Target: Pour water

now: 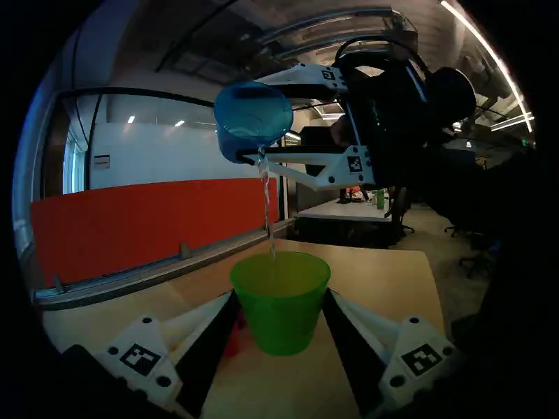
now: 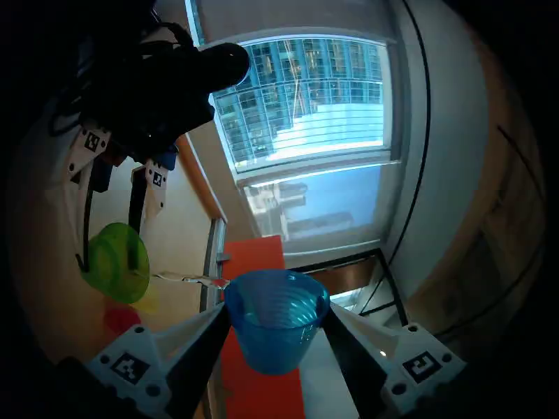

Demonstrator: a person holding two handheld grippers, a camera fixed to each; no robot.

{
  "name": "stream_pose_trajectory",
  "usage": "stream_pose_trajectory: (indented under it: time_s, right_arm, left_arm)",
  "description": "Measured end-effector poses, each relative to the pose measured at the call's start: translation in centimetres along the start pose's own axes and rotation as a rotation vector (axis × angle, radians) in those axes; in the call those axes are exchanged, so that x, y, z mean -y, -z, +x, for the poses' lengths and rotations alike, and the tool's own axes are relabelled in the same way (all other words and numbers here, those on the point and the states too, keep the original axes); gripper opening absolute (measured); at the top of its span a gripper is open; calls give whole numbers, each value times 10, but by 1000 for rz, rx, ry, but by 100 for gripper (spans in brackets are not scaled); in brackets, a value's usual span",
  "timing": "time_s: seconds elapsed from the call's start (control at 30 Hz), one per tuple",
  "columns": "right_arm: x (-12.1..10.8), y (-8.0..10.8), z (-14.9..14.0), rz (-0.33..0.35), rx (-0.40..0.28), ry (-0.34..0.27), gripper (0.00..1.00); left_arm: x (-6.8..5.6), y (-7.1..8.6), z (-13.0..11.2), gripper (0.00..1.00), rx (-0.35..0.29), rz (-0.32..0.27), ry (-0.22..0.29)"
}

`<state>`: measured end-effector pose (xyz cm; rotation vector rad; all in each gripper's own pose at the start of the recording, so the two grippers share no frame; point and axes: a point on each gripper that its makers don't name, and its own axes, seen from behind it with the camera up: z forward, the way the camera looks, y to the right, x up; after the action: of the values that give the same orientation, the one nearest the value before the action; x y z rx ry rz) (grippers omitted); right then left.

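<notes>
We count two cups, two grippers and one stream of water. In the left gripper view the left gripper [image 1: 279, 297] reaches forward from the bottom, and its two white fingers are closed narrowly against opposite sides of the green cup [image 1: 281, 314], one finger on each flank just under the rim. That cup stands upright with its mouth open to the top, low over the pale wooden table [image 1: 377, 279]; we cannot tell whether its base rests on the wood or hangs just above it. Above it and slightly to the left, the right gripper [image 1: 262, 115] comes in from the right, and its two fingers clamp the blue cup [image 1: 251, 119] between them, one above and one below. The blue cup is tipped well over, with its mouth turned down and toward us. A single thin stream of water [image 1: 266, 202] falls from its lower lip straight into the mouth of the green cup; the two cups are apart and joined only by this stream. One small red thing [image 1: 236, 339] lies on the table just beside the green cup's base, but it is too hidden for us to name it. Behind the table runs one long orange panel [image 1: 140, 223]. In the right gripper view we see one large window [image 2: 307, 105] beyond the blue cup.
</notes>
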<state>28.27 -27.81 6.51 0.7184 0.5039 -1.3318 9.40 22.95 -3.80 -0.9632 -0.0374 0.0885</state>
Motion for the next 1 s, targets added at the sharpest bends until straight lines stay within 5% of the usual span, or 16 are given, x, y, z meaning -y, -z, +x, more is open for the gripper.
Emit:
stream_pose_trajectory:
  time_s: [1.0]
  right_arm:
    - [-12, -6, 7, -22, 1, 109, 90]
  left_arm:
    - [5, -1, 1, 83, 3, 6, 2]
